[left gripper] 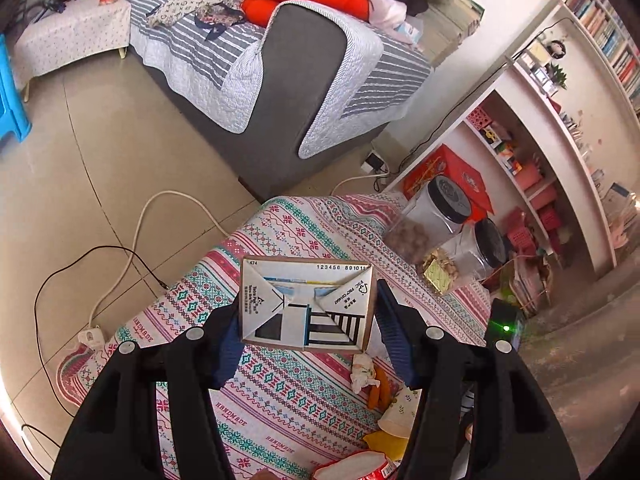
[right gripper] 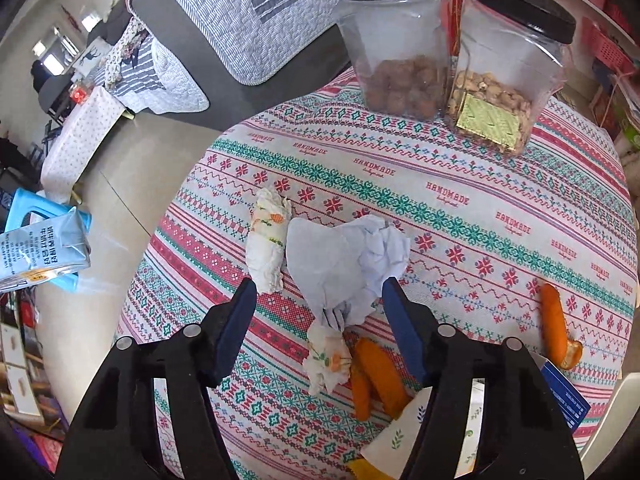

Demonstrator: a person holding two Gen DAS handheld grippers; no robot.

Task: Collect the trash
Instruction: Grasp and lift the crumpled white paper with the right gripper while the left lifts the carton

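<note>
My left gripper (left gripper: 306, 308) is shut on a white drink carton (left gripper: 307, 304) and holds it above the patterned tablecloth (left gripper: 280, 392). The same carton (right gripper: 40, 248) shows at the left edge of the right wrist view, over the floor. My right gripper (right gripper: 318, 292) is open just above a crumpled white paper (right gripper: 344, 260). A rolled printed tissue (right gripper: 267, 240) lies left of the paper and a smaller tissue wad (right gripper: 326, 360) lies near it. Orange peel strips (right gripper: 376, 376) lie beside the wad, and another peel (right gripper: 556, 328) at right.
Two clear jars with black lids, one with brown balls (right gripper: 396, 40) and one with nuts (right gripper: 504, 64), stand at the table's far side. A paper cup (right gripper: 404, 432) lies at the near edge. A grey sofa (left gripper: 288, 80), floor cables (left gripper: 120, 264) and shelves (left gripper: 540, 152) surround the table.
</note>
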